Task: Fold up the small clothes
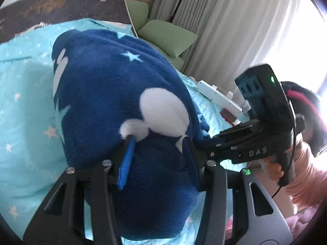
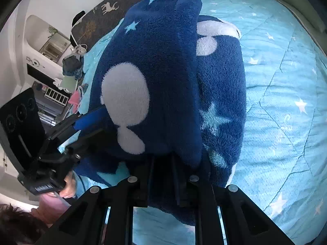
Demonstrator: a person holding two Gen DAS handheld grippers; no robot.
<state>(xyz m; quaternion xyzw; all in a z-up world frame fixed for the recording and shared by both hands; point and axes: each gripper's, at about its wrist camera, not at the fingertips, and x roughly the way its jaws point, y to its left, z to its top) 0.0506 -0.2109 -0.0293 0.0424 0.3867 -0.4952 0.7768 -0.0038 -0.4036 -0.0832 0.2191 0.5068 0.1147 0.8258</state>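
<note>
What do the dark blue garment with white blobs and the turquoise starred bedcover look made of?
Dark blue garment with white blobs: probably plush fleece; matte, fuzzy pile, soft blurred edges.
Turquoise starred bedcover: likely quilted woven cotton or similar; smooth, with stitched seams.

A dark blue fleece garment (image 1: pixel 106 94), patterned with white blobs and pale blue stars, is bunched into a thick mound on the bed (image 1: pixel 22 110). One fold lies draped over another. It sits directly ahead of the left hand-held gripper (image 1: pixel 157 145), its near edge between those fingers, and beneath the right hand-held gripper (image 2: pixel 163 163).
</note>
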